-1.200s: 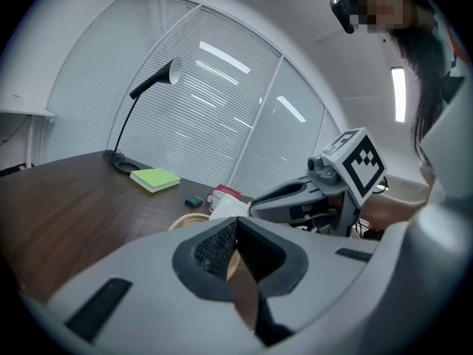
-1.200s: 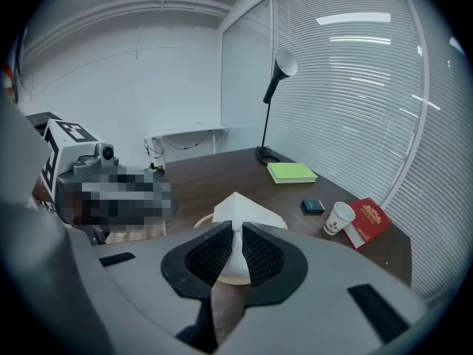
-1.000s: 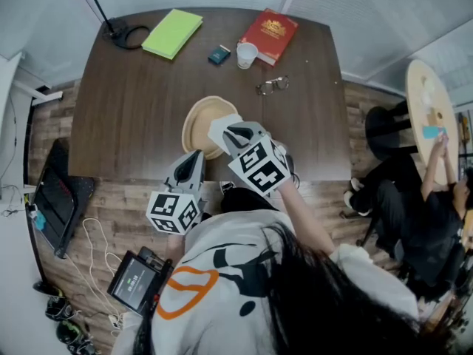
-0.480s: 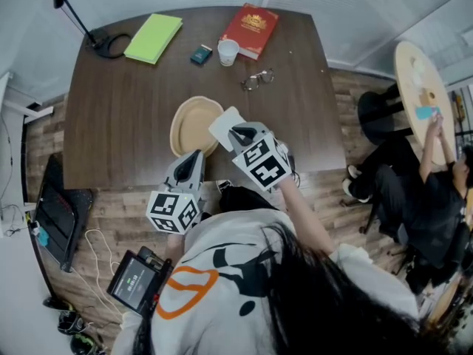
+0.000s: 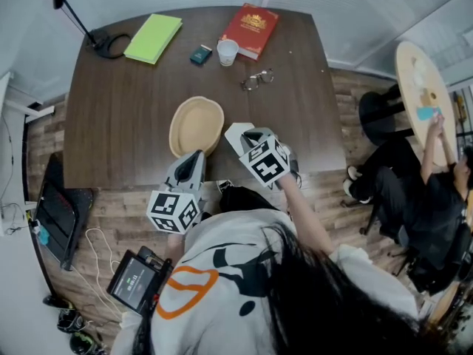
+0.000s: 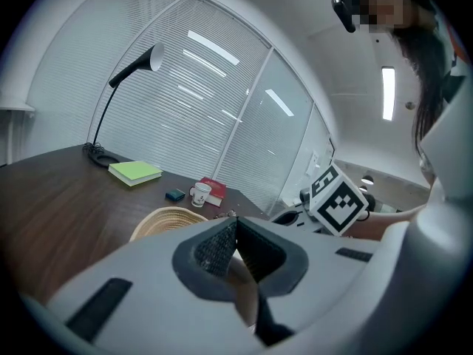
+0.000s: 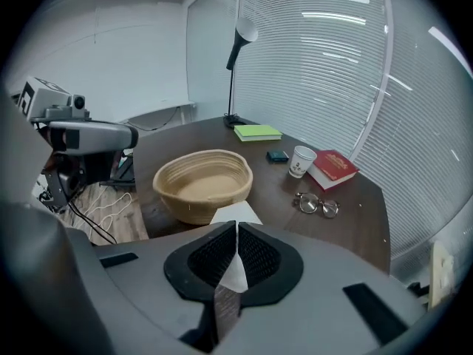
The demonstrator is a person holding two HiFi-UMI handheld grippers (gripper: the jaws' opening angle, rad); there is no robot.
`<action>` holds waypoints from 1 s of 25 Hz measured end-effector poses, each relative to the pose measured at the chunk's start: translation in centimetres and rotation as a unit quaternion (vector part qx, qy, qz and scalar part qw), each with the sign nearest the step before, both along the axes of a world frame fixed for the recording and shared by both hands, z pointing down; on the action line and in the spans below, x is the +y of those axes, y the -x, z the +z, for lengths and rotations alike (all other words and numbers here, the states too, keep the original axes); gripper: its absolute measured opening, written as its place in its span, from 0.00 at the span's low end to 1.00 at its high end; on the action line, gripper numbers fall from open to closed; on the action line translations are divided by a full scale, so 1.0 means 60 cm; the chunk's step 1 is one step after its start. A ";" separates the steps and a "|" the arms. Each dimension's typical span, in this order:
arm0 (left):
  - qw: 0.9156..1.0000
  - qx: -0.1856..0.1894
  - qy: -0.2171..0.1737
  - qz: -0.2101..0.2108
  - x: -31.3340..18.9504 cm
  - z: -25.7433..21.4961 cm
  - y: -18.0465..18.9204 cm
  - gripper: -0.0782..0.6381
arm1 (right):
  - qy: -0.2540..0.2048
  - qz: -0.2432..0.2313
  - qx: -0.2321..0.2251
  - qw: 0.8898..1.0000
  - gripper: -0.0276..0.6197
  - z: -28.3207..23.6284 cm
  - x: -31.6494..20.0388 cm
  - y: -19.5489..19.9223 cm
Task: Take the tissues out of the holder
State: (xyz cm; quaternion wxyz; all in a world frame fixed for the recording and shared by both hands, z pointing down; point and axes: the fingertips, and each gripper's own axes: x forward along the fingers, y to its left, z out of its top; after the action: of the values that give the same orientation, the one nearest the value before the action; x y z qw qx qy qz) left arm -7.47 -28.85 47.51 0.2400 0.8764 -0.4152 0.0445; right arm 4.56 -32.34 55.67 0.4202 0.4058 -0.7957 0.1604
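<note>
White tissue (image 7: 235,214), corner fwd, pinched in just-closing jaws of R gripper (image 7: 236,231); L gripper (image 6: 235,228) jaws together, empty.

A white tissue (image 7: 235,214) is pinched in the right hand-held gripper (image 7: 236,231), whose jaws have just been closing on it. Its corner sticks out just beside the holder (image 7: 194,198), a tan woven bowl upright on the counter (image 7: 355,205).

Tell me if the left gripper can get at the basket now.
Probably yes. The basket sits right ahead of the left gripper, nothing between them; the right gripper, holding a tissue, is off to one side.
</note>
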 end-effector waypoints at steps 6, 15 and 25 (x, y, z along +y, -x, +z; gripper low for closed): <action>1.000 -0.005 0.007 -0.005 0.002 0.006 0.002 0.11 | 0.000 0.013 0.007 1.000 0.08 0.003 -0.008 -0.023; 1.000 -0.012 0.013 0.004 0.007 0.009 -0.016 0.11 | -0.007 0.030 0.014 0.999 0.08 -0.003 -0.016 -0.056; 0.999 -0.021 0.026 0.009 0.009 0.021 -0.030 0.11 | 0.006 0.029 -0.028 0.999 0.08 0.008 -0.017 -0.051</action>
State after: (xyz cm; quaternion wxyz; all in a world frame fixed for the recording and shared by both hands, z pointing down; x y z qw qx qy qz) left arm -5.68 -28.30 48.77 0.2540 0.8725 -0.4104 0.0759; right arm 7.63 -33.36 56.14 0.3956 0.4212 -0.7941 0.1885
